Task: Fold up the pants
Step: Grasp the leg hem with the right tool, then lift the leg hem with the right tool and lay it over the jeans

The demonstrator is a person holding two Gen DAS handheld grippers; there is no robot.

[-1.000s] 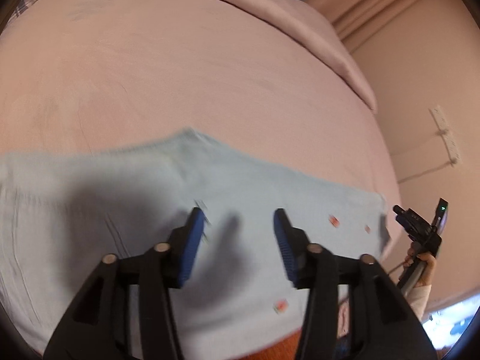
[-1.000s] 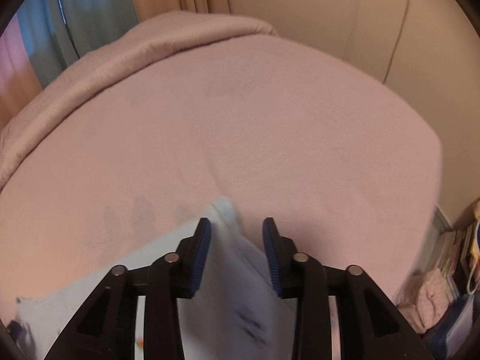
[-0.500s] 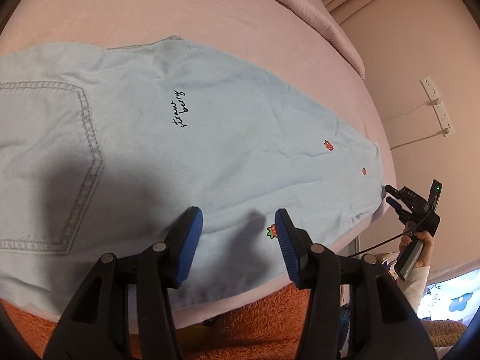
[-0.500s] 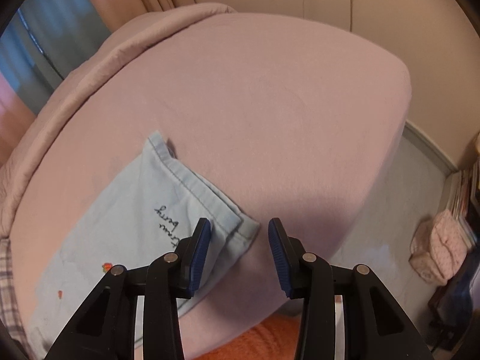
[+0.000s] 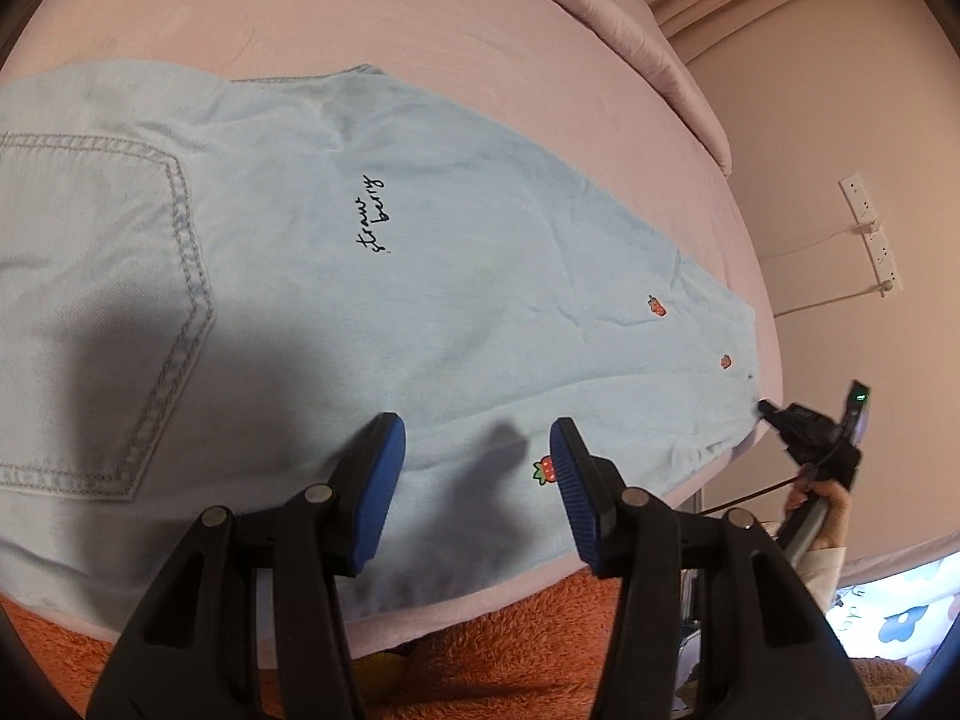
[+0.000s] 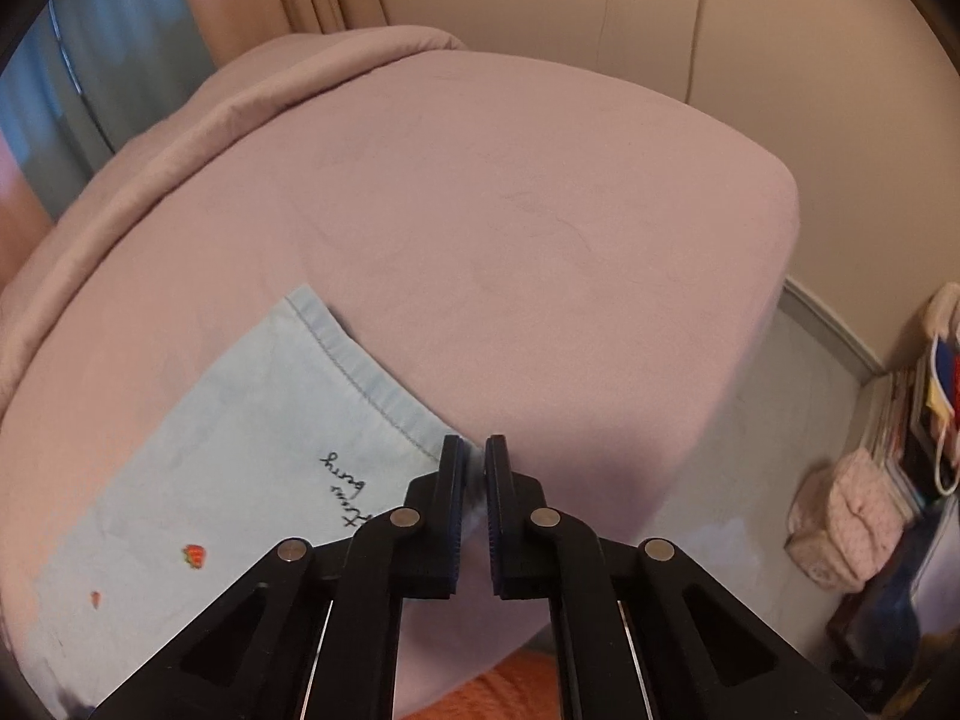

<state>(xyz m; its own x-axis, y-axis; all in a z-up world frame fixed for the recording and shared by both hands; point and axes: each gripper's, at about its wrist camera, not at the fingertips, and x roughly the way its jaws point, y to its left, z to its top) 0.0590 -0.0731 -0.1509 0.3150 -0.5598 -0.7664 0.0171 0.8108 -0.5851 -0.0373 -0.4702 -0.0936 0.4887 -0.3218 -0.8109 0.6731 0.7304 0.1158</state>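
Two tools, one pair of pants, one bed. Right tool [image 6: 474,462]: jaws pressed together, pinching the near hem corner of the pants [image 6: 240,450] at the bed's near edge; half a second ago those jaws were spread either side of that corner. Left tool [image 5: 477,468]: jaws spread, nothing between the pads, hovering over the leg fabric near the bed's near edge, same gap as in the earlier frames. Pants [image 5: 420,276]: light blue denim, lying flat across the pink bed [image 5: 420,30] along its near edge, seat end toward the left of the left wrist view, leg hem toward the bed's right corner. One back pocket [image 5: 102,312] with double stitching visible, black script "straw berry" [image 5: 372,216] mid-leg, three small strawberry patches in the left view; one [image 5: 543,471] sits just beside the left tool's right pad. Right wrist view shows a stitched hem [image 6: 360,384], a second script and two red patches. The right tool also shows in the left view at the hem corner [image 5: 804,426], held by a hand [image 5: 822,498]. Versus one second ago: pants were blurred then, now spread and sharp; versus half a second ago, layout about unchanged. Orange fuzzy fabric [image 5: 540,660] below the bed's near edge.
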